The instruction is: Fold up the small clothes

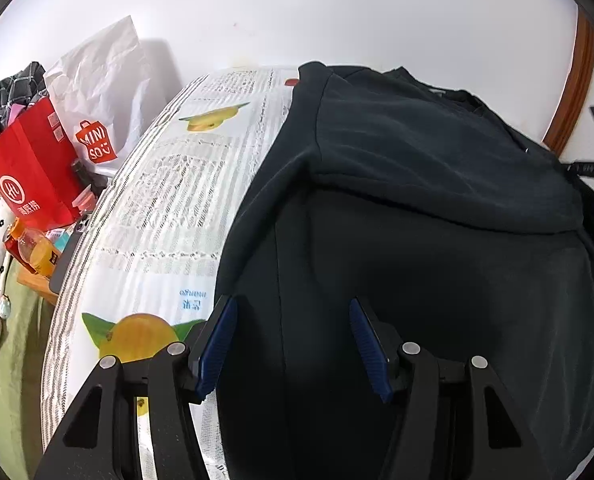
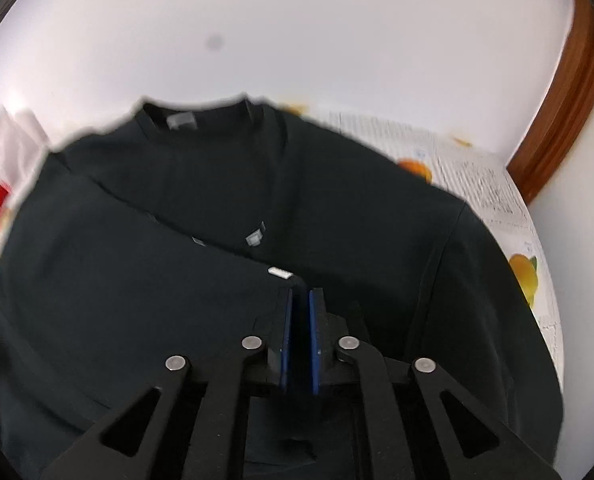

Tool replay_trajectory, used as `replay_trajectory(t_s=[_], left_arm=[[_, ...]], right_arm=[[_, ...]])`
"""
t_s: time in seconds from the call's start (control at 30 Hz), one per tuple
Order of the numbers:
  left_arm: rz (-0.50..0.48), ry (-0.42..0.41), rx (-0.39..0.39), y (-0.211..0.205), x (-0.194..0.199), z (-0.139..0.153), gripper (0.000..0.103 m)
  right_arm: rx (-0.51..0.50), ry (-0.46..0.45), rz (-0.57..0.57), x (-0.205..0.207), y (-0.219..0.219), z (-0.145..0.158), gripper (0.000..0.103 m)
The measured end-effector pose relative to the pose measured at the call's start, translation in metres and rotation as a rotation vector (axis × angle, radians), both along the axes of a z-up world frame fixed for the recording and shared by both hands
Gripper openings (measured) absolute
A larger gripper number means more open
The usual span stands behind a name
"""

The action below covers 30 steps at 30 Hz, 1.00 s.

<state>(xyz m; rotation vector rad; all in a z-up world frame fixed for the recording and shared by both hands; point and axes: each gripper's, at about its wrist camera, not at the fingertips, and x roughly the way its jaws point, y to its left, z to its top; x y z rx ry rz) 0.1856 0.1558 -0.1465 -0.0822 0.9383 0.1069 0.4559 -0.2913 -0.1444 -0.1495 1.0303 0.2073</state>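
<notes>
We count one shirt (image 1: 437, 240), black, spread over the tablecloth (image 1: 169, 208) and filling the middle and right of the left wrist frame. One side of it is folded across the body, with the fold edge running through the centre of that frame. In the right wrist frame the same shirt takes up nearly everything below the wall (image 2: 297, 32). We see three small tags there: one grey at the collar (image 2: 181, 121) in the upper middle and two more near the centre.

Two grippers. The left gripper (image 1: 293, 320) sits at the bottom of its frame with its blue pads (image 1: 219, 340) spread well apart over the shirt's left edge, nothing between them. The right gripper (image 2: 301, 312) is at the bottom centre of its frame, pads nearly together with just a thin slit. Shirt fabric bunches up right at the tips, but the frame is blurry, so we can't tell if cloth is actually pinched.

Containers are all at the far left of the left wrist frame. There are two bags, one red (image 1: 33, 168) and one white (image 1: 101, 100) with a MINISO logo. The red bag has checked cloth (image 1: 13, 92) poking out the top; what's in the white one is hidden. Below them stands one bottle (image 1: 37, 248) with orange liquid.

The tablecloth has a fruit print, and two fruits show on the left side.
</notes>
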Motion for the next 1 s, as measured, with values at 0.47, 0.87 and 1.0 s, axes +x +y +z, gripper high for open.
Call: replay_trajectory(t_s=[0.47,0.87,1.0], left_arm=[[-0.015,-0.058,0.071,0.005,0.047,0.018,0.052],[-0.073,-0.075,-0.028,0.018,0.077,-0.005,0.029],[-0.065,-0.120,-0.148,0.032,0.072,-0.002,0.015]], right_arm=[[0.150,-0.088,0.313,0.016,0.199,0.049,0.044],[0.313,0.079,0.456,0.090,0.339,-0.009,0.046],[0.376,0.103,0.495,0.095,0.347,-0.012,0.010]])
